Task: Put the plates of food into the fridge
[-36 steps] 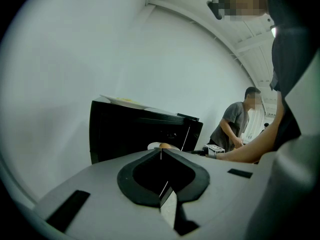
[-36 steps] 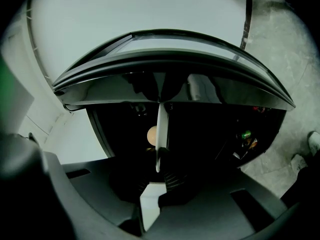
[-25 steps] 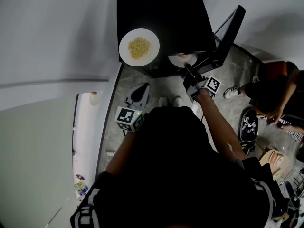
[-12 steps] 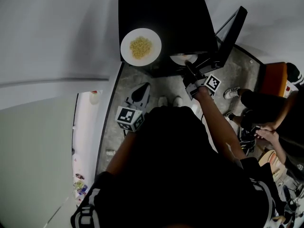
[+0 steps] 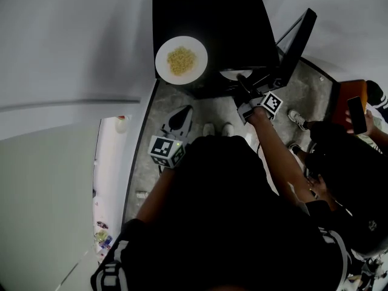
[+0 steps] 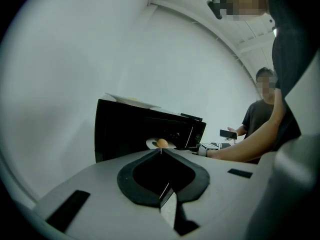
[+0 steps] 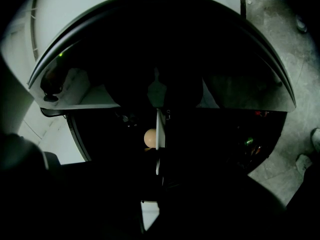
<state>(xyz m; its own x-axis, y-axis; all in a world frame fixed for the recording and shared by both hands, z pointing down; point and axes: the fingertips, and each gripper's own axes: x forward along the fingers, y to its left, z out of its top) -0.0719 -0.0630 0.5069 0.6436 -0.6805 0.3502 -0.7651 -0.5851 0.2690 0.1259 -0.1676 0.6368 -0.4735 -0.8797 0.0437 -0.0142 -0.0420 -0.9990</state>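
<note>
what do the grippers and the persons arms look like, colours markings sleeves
The left gripper has a pale grey shell with a black teardrop-shaped recess round its jaws; the right gripper looks dark. Each carries a white cube with black square markers. The person wears a black short-sleeved top with white print at the sleeve hems, and a pale glove on the right hand.

The black box-shaped fridge (image 5: 224, 23) is standing upright with its black door (image 5: 297, 41) hanging open on the right side. A round white plate of yellow noodles (image 5: 181, 59) is lying flat on the fridge top, at its front left corner, and is reaching the front edge. A second round white plate (image 5: 233, 74), carrying a small tan ball of food (image 7: 150, 138), is sitting at the open front, partly under the top's front edge. The right gripper (image 5: 242, 85) is clamping its near rim.
</note>
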